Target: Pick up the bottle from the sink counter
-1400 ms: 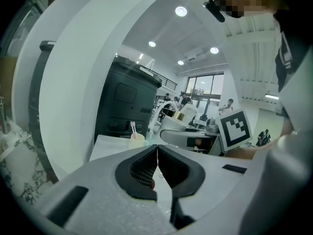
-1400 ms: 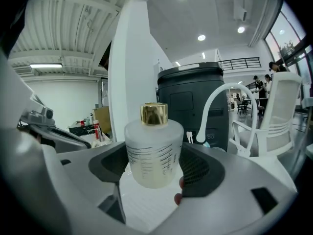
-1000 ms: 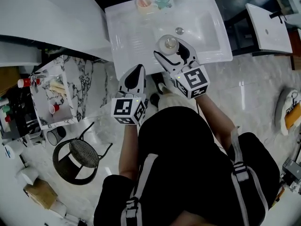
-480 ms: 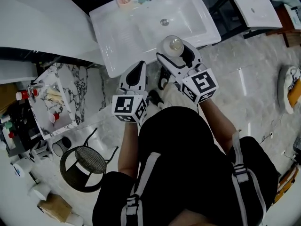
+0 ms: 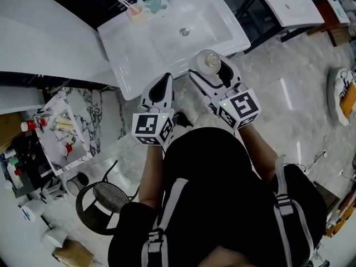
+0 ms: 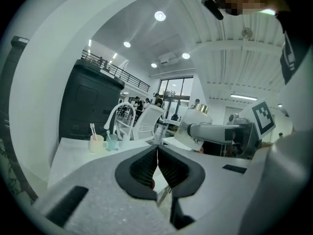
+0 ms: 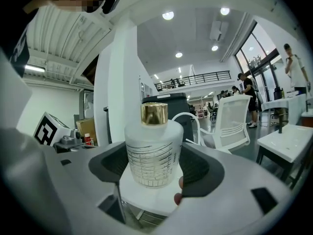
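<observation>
Head view: right gripper (image 5: 208,65) holds the bottle (image 5: 211,60) at the table's (image 5: 133,49) front edge, toward its right corner. Left gripper (image 5: 163,82) lies just beside the same edge.

Left gripper view: jaws pressed together, nothing between.

Right gripper view: jaws pinching the upright frosted, gold-capped bottle.

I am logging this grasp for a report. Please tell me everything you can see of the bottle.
The bottle is short and round, seemingly of frosted whitish glass, with fine lines on its front and a shiny gold cap. It stands upright between the jaws of the right gripper, which press its two sides. The head view shows it at the front edge of the sink counter.
</observation>
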Demonstrator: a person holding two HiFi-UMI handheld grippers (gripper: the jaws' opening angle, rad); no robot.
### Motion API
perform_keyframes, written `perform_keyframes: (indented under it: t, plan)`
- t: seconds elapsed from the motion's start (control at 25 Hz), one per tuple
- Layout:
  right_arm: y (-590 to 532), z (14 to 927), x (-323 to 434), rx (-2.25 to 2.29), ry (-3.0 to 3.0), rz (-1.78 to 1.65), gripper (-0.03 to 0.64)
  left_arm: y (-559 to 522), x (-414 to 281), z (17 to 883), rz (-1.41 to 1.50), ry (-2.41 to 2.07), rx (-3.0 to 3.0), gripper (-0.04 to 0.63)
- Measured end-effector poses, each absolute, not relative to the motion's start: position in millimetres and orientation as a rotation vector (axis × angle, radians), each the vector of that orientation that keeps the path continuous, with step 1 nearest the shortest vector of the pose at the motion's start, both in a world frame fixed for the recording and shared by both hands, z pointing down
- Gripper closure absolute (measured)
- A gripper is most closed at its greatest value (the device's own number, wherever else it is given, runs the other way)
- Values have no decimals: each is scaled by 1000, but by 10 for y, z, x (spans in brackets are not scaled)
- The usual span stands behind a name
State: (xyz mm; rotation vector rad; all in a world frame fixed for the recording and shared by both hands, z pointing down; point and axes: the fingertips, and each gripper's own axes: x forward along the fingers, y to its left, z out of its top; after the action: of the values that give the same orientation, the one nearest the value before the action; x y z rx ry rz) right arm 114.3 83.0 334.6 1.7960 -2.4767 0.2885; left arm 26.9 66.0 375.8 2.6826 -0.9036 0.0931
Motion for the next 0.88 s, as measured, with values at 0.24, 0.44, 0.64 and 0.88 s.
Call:
perform_keyframes:
  t: [0.24,0.44,0.64,0.88]
  plan:
    - [914,3308,1201,1774,-2479,267,296,700,396,3662,78,-902,2691,575]
    - [982,3317,1238,1790,-2474,271,296,794,439,3627,82,-896,2705,575]
    - [1009,3327,1246,1793,-2466,263,296,833,426,3593,88,-899,2711,575]
    - [1050,3351,1190,1781,-2472,259,296,869,409,3575,96,-897,2721,575]
